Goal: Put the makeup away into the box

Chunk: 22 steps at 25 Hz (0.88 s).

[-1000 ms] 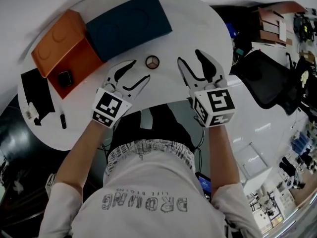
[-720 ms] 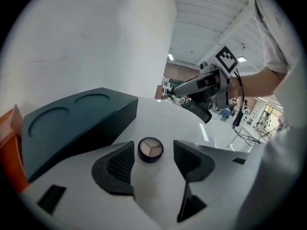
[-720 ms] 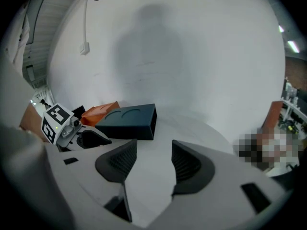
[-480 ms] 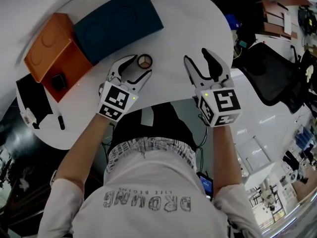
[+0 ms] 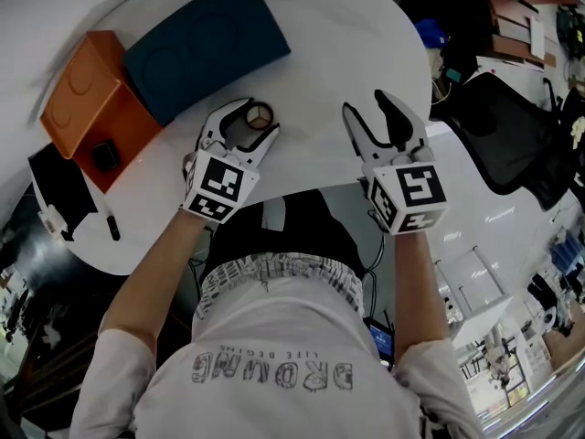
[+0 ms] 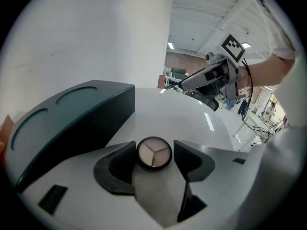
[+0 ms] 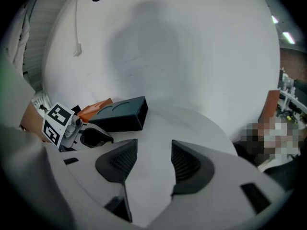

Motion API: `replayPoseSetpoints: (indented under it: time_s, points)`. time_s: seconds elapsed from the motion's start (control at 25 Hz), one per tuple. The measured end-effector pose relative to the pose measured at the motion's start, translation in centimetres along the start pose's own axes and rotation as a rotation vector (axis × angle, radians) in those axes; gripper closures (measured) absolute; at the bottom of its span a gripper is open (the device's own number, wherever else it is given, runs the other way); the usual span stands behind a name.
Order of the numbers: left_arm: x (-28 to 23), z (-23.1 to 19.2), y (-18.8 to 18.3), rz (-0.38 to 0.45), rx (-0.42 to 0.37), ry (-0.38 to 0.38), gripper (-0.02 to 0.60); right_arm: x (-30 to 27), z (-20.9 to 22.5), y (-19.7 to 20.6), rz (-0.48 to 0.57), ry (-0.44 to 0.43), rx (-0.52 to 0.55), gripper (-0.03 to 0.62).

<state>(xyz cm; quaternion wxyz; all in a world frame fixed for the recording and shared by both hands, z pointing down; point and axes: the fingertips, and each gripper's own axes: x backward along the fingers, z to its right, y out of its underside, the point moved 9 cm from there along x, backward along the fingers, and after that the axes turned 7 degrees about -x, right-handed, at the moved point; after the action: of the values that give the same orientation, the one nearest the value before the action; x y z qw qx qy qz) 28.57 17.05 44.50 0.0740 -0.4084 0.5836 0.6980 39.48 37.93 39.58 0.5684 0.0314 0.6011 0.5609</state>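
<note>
A round white surface (image 5: 347,53) stands against a plain white wall (image 6: 86,37). Beside it, at the right of the head view, a black chair (image 5: 498,140) sits on a glossy pale floor (image 5: 475,263) that mirrors the lamps. Brown boxes (image 5: 507,39) are stacked beyond the chair. Ceiling lights (image 6: 170,45) glow above cluttered benches (image 6: 175,75) far behind.

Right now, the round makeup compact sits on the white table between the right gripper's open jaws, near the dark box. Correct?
No, wrong gripper. The compact sits on the white table between the open jaws of the left gripper, which have just been opening, near the dark box; the left gripper view shows it.
</note>
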Motion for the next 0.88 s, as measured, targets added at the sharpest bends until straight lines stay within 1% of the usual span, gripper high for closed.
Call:
replayPoseSetpoints:
  time_s: [0.2, 0.48, 0.68, 0.88]
  points:
    - [-0.1, 0.2, -0.2, -0.017, -0.028, -0.016, 0.325, -0.4, 0.3, 0.1, 0.002, -0.012, -0.011, 0.359]
    - [0.1, 0.2, -0.1, -0.023, -0.033, -0.025, 0.327, -1.1, -0.6, 0.1, 0.001, -0.032, -0.013, 0.361]
    - [1.5, 0.2, -1.0, 0.014, -0.023, -0.032, 0.328, -1.1, -1.5, -0.6, 0.010, -0.040, 0.005, 0.361]
    - [4.6, -0.4, -2.1, 0.059, -0.027, -0.058, 0.328, -1.2, -3.6, -1.7, 0.023, -0.056, 0.034, 0.362]
